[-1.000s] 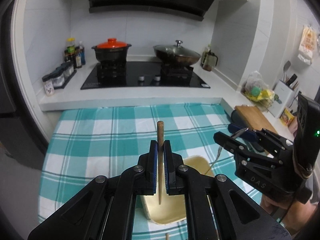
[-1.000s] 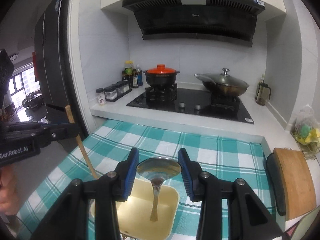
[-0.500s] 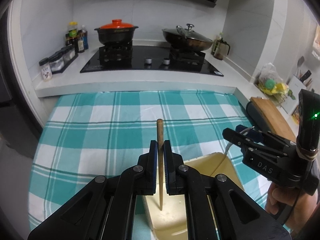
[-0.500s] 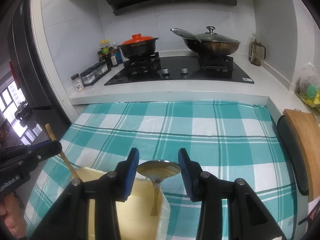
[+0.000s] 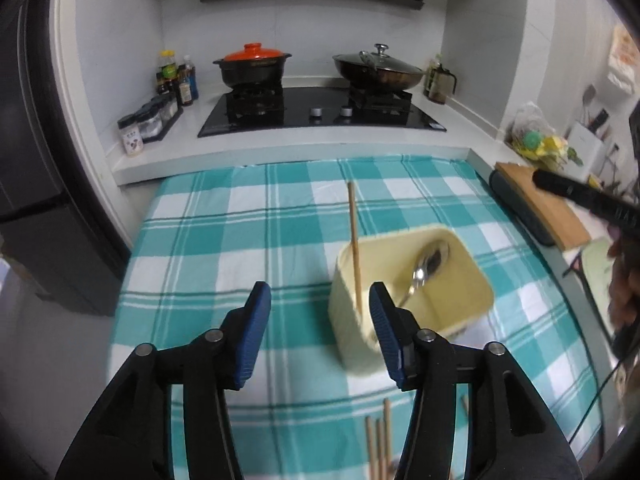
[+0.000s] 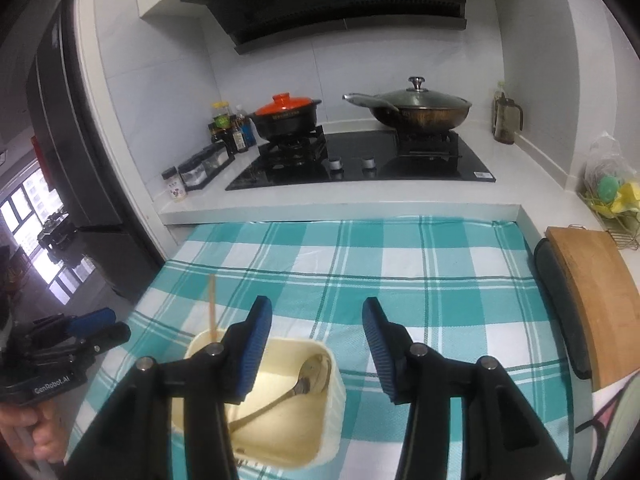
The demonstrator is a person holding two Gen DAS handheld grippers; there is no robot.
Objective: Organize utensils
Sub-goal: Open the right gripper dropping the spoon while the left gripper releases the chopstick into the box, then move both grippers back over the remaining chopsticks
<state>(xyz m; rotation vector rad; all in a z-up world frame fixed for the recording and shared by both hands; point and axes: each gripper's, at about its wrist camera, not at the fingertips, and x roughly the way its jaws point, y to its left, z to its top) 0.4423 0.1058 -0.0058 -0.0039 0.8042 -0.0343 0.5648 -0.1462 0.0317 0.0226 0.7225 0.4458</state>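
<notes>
Cream plastic box (image 5: 412,292) on the checked cloth (image 5: 248,240) already holds one spoon (image 5: 426,266) and one chopstick (image 5: 354,244), leaning at its 9 o'clock wall. Left gripper (image 5: 320,320) and right gripper (image 6: 316,344) are both spread apart, empty. More chopsticks (image 5: 378,446) wait at 6 o'clock.

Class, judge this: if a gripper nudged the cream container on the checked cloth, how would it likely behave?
The cream container looks thin-walled and light, so it would probably slide. The chopstick leaning high above its rim could tip it. The spoon lying inside might add slight ballast.
</notes>
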